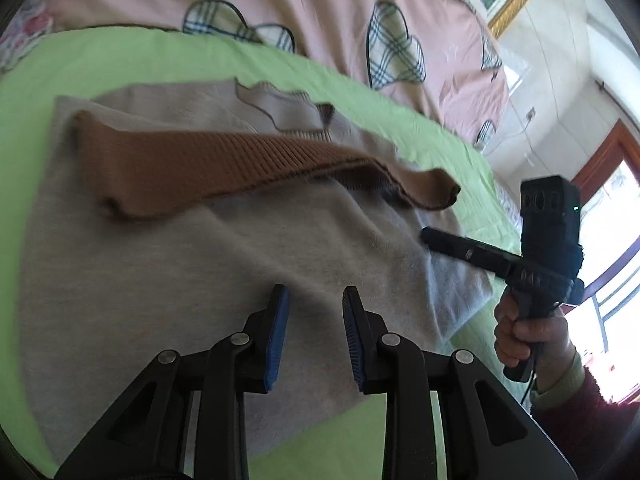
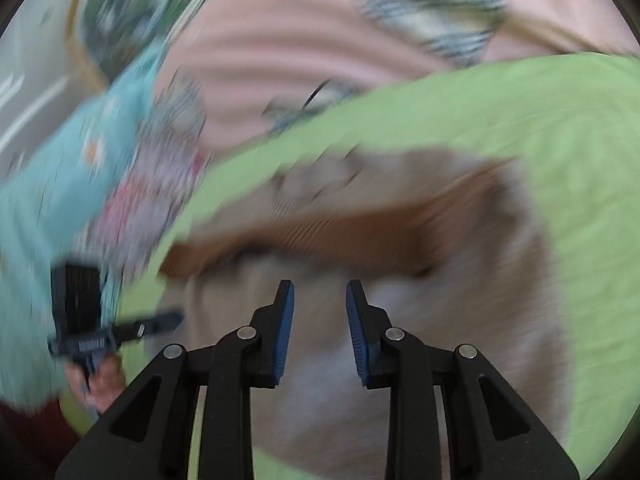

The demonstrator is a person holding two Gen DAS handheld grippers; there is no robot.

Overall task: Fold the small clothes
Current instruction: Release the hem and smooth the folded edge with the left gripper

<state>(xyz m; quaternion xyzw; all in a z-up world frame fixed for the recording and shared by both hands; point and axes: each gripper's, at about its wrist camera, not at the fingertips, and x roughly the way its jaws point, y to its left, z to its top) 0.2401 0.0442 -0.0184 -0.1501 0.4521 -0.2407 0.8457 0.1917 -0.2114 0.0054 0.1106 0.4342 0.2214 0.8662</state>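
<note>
- Sweater [image 1: 208, 264] lies folded on green sheet [image 1: 120, 56]; fold step appears complete.
- Left gripper [image 1: 316, 332] and right gripper [image 2: 320, 328]: jaws parted, empty.
- Next: re-grip an edge.

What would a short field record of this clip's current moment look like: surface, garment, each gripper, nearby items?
surface: green sheet
garment: beige sweater lying on the sheet, brown ribbed hem folded over across its middle
left gripper: open, nothing between its pads, above the sweater's near part
right gripper: open, empty, over the sweater; view blurred
nearby: pink quilt with plaid hearts beyond the sheet
</note>
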